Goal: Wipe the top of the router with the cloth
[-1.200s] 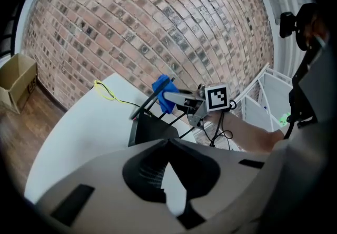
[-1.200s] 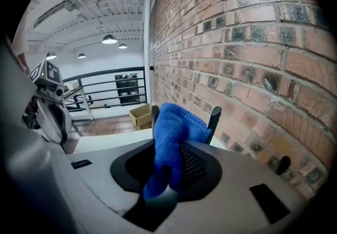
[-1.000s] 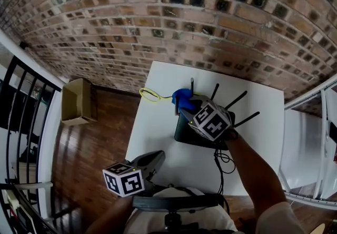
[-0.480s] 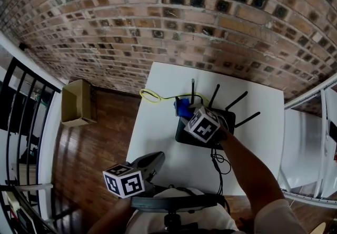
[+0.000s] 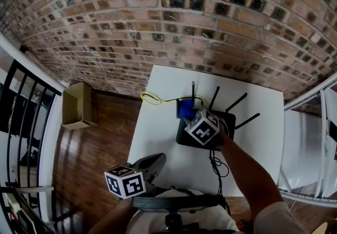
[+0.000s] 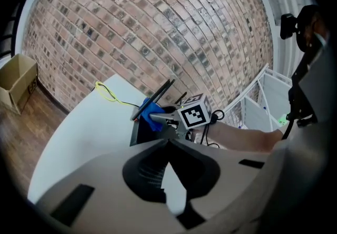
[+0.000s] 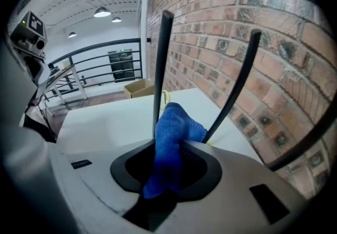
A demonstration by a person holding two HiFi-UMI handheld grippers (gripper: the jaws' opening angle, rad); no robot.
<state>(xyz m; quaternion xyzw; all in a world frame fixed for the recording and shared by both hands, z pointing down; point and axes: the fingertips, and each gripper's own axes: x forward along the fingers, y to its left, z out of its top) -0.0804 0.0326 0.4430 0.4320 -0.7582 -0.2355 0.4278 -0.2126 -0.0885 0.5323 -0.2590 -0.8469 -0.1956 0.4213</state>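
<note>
My left claw (image 6: 168, 140) nearest, over desk (image 5: 155, 133) front corner: jaws together, nothing held. My right claw (image 7: 174, 148) clamped tight on blue cloth (image 7: 171, 127). I see cloth at router (image 5: 227, 120) rear left corner, between antennas (image 7: 160, 64). Yellow cable (image 5: 152, 99) behind. Brick wall (image 5: 168, 22) beyond.

The cloth (image 7: 171, 138) is a blue knit with a nubbly, fuzzy face, pinched in the right tongs (image 7: 167, 172) — matt grey plastic with dark ribbed pads. The router (image 5: 230, 121) and its antennas (image 7: 161, 64) look like smooth black plastic with a dull sheen. The tabletop (image 5: 158, 127) is plain matt white. In the head view, the brick wall (image 5: 158, 17) at 12 o'clock is rough and mottled; at 9 o'clock the floor (image 5: 100, 143) is glossy dark wood — the box (image 5: 77, 102) on it is plain brown cardboard.
</note>
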